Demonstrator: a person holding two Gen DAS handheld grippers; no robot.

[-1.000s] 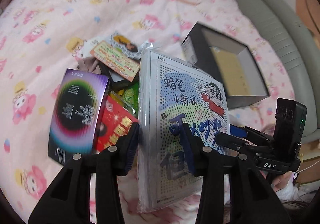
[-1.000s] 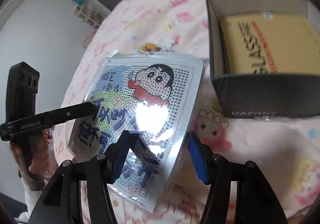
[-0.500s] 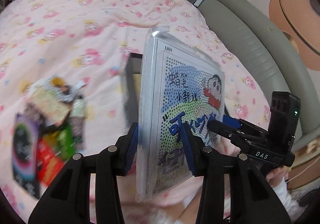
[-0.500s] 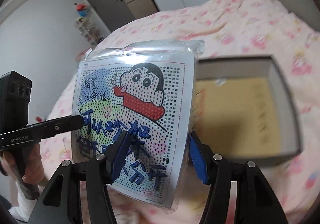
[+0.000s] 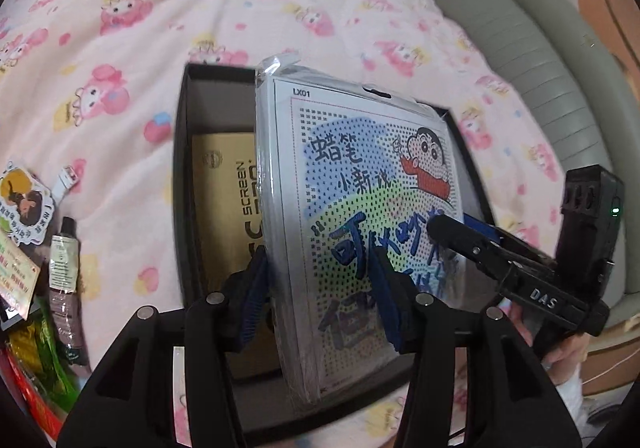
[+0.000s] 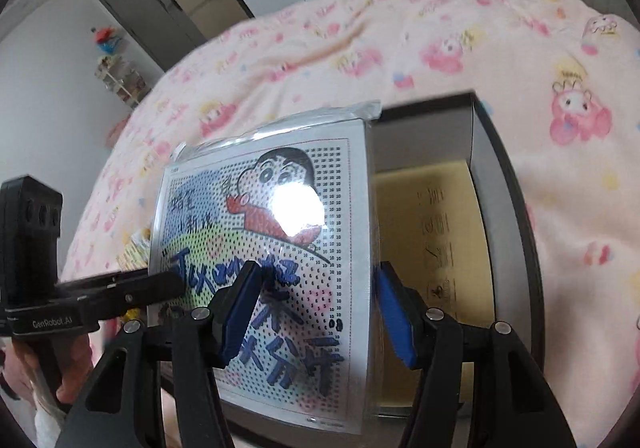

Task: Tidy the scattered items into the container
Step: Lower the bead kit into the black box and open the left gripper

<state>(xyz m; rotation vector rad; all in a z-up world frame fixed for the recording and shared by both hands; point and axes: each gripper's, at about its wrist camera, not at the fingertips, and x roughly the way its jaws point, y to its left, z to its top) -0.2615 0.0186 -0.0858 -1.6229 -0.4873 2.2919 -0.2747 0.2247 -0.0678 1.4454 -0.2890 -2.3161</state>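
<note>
**Q.** What does each gripper hold, and where is the pack?

**A.** The left gripper (image 5: 320, 296) is clamped across the thickness of the pack (image 5: 360, 216), a flat plastic-wrapped board printed with a cartoon boy. The pack is off the bed (image 5: 200, 0) and stands on edge between the blue pads. The right gripper (image 6: 316, 304) also has the pack (image 6: 272, 268) between its pads: one pad lies on the printed face, the other stands just beside the pack's edge, so a firm pinch cannot be told. In the left view its finger lies across the print.

**Q.** Which relation governs the coming move?

**A.** The pack hangs directly over the open box (image 5: 180, 168), with its long axis running up and away from the left gripper and its flat face turned sideways. The box (image 6: 500, 184) already holds a tan carton (image 5: 228, 208) lying flat on its floor. To go in, the pack probably must tilt until its face is level with that carton, then descend inside the dark walls. The left gripper has the surer hold, so it likely leads the lowering.

**Q.** What remains outside?

**A.** At the left edge of the left view, on the bed well apart from the box, lie a sticker (image 5: 26, 204), a tube (image 5: 64, 280) and green and red packets (image 5: 32, 360).
</note>
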